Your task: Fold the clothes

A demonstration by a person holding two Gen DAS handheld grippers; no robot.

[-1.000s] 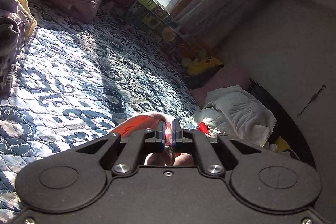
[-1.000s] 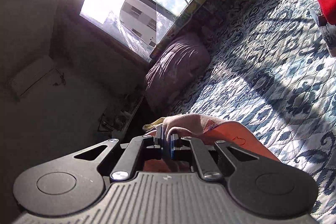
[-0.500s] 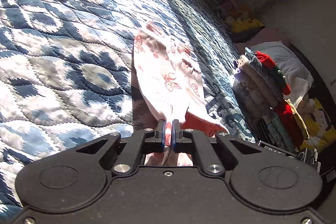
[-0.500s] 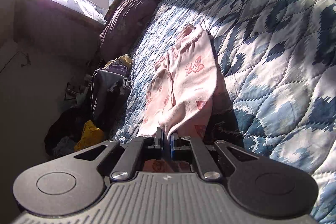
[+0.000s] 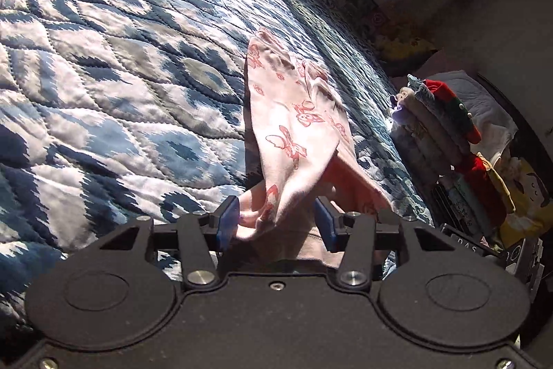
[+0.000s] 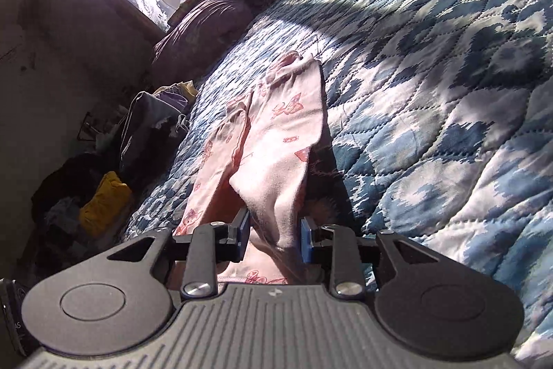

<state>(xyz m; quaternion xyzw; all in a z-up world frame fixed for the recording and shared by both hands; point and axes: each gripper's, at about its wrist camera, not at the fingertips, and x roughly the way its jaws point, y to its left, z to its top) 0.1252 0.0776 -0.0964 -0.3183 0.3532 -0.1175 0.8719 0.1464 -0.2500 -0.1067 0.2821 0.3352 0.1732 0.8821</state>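
My left gripper (image 5: 276,223): matt black plastic body, bright metal screws, glossy blue pads (image 5: 226,223). My right gripper (image 6: 273,236): ribbed matt grey plastic housing, same blue pads. Pants (image 5: 293,127): soft pink knit cloth, matt, printed red, creased. Quilt (image 5: 103,75): stitched cloth, puckered, slight sheen in sun. At 3 o'clock, stack (image 5: 435,123) of folded cloth, matt.

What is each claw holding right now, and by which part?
Nothing is held. Both claws are open: the left claw and right claw each straddle the near end of the pink garment lying on the quilt, pads apart.
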